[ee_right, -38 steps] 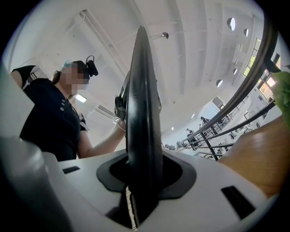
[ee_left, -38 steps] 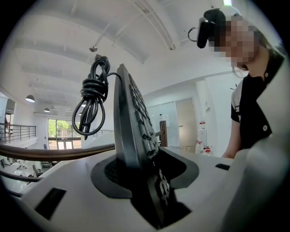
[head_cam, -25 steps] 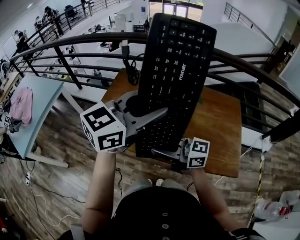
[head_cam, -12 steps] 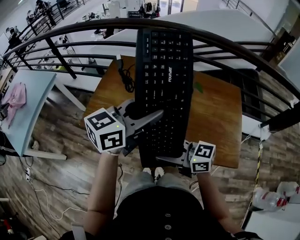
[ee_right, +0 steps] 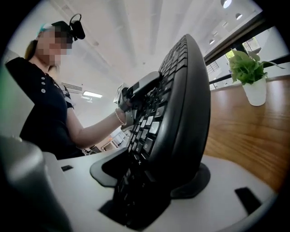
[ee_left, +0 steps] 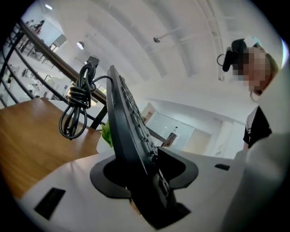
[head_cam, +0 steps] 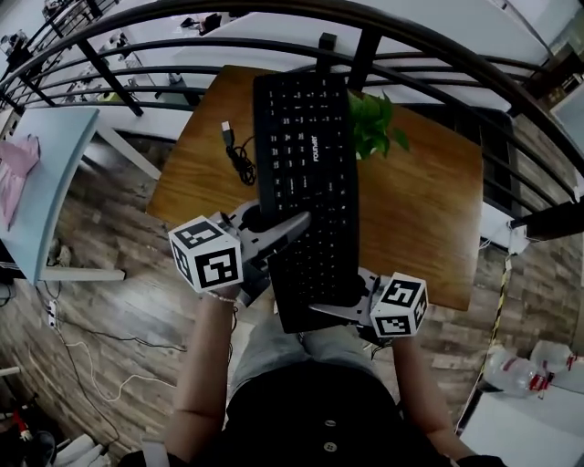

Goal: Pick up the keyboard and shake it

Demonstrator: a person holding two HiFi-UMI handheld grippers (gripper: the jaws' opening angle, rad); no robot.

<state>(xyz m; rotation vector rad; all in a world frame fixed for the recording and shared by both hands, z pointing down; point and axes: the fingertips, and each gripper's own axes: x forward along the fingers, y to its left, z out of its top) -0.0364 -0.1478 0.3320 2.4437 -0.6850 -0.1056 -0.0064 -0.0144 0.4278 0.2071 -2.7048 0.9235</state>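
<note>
The black keyboard runs lengthways away from me above the wooden table. My left gripper holds its left long edge, pads pressed on both faces; its jaws have just been closing a little. My right gripper grips the near short end, the keyboard filling the gap between its jaws; these jaws have just been opening with the keyboard still between them. The keyboard's coiled cable trails from the far end; I cannot tell whether it touches the table.
A small potted plant stands on the table just right of the keyboard's far end. A dark metal railing curves behind the table. A pale blue table stands to the left on the wood floor.
Both grippers and the keyboard have come down toward the table. The keyboard has swung from leaning right to pointing straight away. The plant behind it now shows.
</note>
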